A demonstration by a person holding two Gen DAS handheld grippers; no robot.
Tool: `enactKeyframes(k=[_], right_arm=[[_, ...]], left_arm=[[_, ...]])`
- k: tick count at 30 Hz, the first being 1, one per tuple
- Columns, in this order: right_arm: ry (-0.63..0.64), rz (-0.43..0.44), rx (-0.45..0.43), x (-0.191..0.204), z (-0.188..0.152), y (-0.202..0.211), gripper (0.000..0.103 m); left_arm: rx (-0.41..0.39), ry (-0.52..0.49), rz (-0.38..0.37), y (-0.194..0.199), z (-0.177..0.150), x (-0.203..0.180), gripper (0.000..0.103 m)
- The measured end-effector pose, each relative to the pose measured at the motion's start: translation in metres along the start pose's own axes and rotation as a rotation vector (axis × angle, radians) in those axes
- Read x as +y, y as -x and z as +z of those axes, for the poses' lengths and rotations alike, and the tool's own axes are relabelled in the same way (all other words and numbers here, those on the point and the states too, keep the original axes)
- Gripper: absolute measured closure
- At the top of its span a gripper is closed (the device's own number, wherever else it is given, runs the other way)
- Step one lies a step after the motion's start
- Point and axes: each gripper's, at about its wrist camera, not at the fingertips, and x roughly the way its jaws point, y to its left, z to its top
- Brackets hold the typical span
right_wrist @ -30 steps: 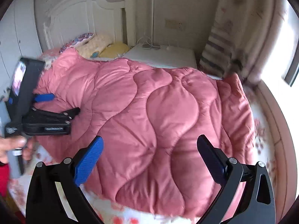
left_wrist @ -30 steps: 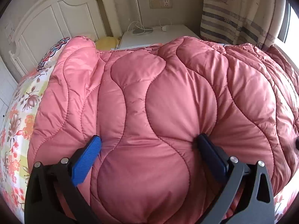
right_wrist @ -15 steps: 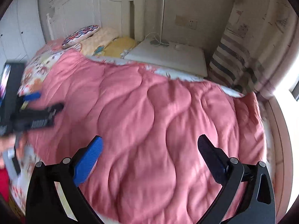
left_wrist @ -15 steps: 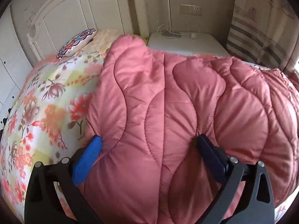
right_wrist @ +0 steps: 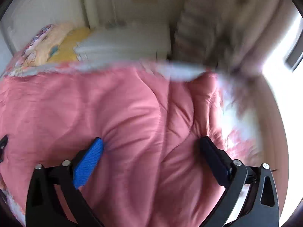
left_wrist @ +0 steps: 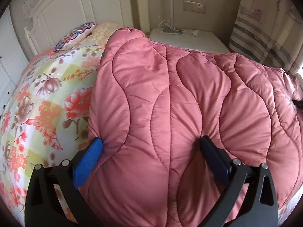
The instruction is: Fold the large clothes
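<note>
A thick pink quilted comforter (left_wrist: 180,98) lies folded on the right part of the bed. In the left wrist view my left gripper (left_wrist: 151,147) has its jaws spread wide, with the near edge of the comforter bulging between the blue pads. In the blurred right wrist view the comforter (right_wrist: 132,113) likewise fills the wide gap of my right gripper (right_wrist: 151,147). Both grippers are open and press into the fabric from the near side. A dark piece of the other gripper shows at the left edge (right_wrist: 3,143).
A floral bedsheet (left_wrist: 37,109) is bare on the left of the bed. Pillows (left_wrist: 75,34) lie by the white headboard (left_wrist: 66,9). A white nightstand (left_wrist: 189,37) with a cable stands behind, a striped curtain (left_wrist: 265,37) and a bright window (right_wrist: 280,56) to the right.
The left gripper has carried the comforter's edge rightward, which uncovered the floral sheet on the left. The right gripper dropped from above the comforter down into its near edge.
</note>
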Motion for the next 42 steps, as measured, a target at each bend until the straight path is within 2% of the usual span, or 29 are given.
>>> enactKeyframes(k=[1, 4, 7, 8, 9, 10, 11, 13, 14, 16, 18, 22, 25, 26, 27, 28, 29, 31, 32, 33, 35, 36, 38, 40, 41, 42], right_arm=[[0.006, 0.007, -0.004, -0.001, 0.003, -0.002, 0.004], [0.083, -0.082, 0.013, 0.014, 0.015, 0.01, 0.005], [0.106, -0.118, -0.113, 0.019, 0.009, 0.042, 0.005], [0.093, -0.152, -0.1, 0.015, 0.009, 0.035, 0.005], [0.088, -0.181, -0.046, 0.012, 0.009, 0.019, 0.004], [0.072, -0.128, 0.005, 0.006, 0.007, 0.004, 0.004], [0.029, -0.058, 0.002, -0.004, 0.007, 0.001, 0.004], [-0.013, -0.03, -0.026, -0.011, 0.009, 0.016, 0.005], [-0.033, -0.006, -0.072, -0.015, 0.004, 0.033, 0.005], [-0.052, 0.048, -0.137, -0.02, -0.012, 0.06, 0.005], [-0.071, 0.061, -0.187, -0.027, -0.035, 0.086, 0.005], [-0.108, 0.016, -0.248, -0.043, -0.094, 0.129, 0.005], [-0.147, -0.017, -0.231, -0.054, -0.135, 0.145, 0.005], [-0.127, -0.057, -0.229, -0.052, -0.145, 0.146, 0.005], [-0.064, -0.169, -0.227, -0.044, -0.156, 0.143, 0.005], [0.015, -0.318, -0.222, -0.036, -0.164, 0.135, 0.005], [0.094, -0.436, -0.215, -0.031, -0.171, 0.123, 0.005], [0.161, -0.534, -0.207, -0.031, -0.175, 0.107, 0.005], [0.175, -0.633, -0.198, -0.033, -0.174, 0.1, 0.005], [0.187, -0.685, -0.182, -0.039, -0.174, 0.096, 0.005], [0.127, -0.597, -0.139, -0.055, -0.169, 0.097, 0.007], [0.083, -0.586, -0.187, -0.057, -0.169, 0.112, 0.016], [0.081, -0.553, -0.291, -0.047, -0.175, 0.139, 0.016], [0.087, -0.289, -0.271, -0.035, -0.185, 0.151, 0.013], [0.13, -0.197, -0.251, -0.024, -0.188, 0.148, 0.013], [0.183, -0.198, -0.245, -0.013, -0.191, 0.144, 0.013]], left_arm=[[-0.003, 0.001, -0.005, 0.0, 0.0, 0.001, 0.002], [-0.004, 0.002, -0.006, 0.0, 0.002, 0.004, 0.002], [-0.016, -0.004, -0.008, 0.001, 0.001, 0.005, 0.002], [-0.018, -0.004, -0.009, 0.001, 0.0, 0.005, 0.002], [-0.019, -0.002, -0.007, 0.001, 0.001, 0.005, 0.002], [-0.022, 0.0, -0.007, 0.002, 0.001, 0.003, 0.002], [-0.024, -0.001, 0.001, 0.003, 0.001, 0.002, 0.002], [-0.027, -0.005, 0.013, 0.009, 0.002, 0.0, 0.002], [-0.035, -0.003, 0.01, 0.016, 0.002, -0.003, 0.002], [-0.071, -0.011, -0.029, 0.035, 0.006, -0.011, 0.002], [-0.112, -0.046, -0.046, 0.054, 0.013, -0.025, 0.002], [-0.141, -0.126, -0.09, 0.073, 0.027, -0.065, 0.002], [-0.148, -0.175, -0.118, 0.076, 0.027, -0.103, 0.002], [-0.138, -0.188, -0.133, 0.074, 0.025, -0.117, 0.002], [-0.124, -0.199, -0.145, 0.07, 0.025, -0.127, 0.002], [-0.094, -0.209, -0.15, 0.06, 0.022, -0.138, 0.002], [-0.069, -0.216, -0.133, 0.051, 0.02, -0.146, 0.002], [-0.024, -0.232, -0.118, 0.028, 0.013, -0.154, 0.002], [-0.014, -0.218, -0.13, 0.02, 0.011, -0.154, 0.002], [-0.014, -0.206, -0.136, 0.017, 0.01, -0.151, 0.002], [-0.009, -0.19, -0.148, 0.014, 0.01, -0.148, 0.002], [-0.007, -0.187, -0.148, 0.013, 0.011, -0.148, 0.002], [-0.007, -0.194, -0.148, 0.011, 0.01, -0.148, 0.002], [-0.009, -0.198, -0.153, 0.01, 0.01, -0.147, 0.002], [-0.008, -0.198, -0.158, 0.01, 0.012, -0.147, 0.002], [-0.008, -0.196, -0.164, 0.009, 0.012, -0.146, 0.002]])
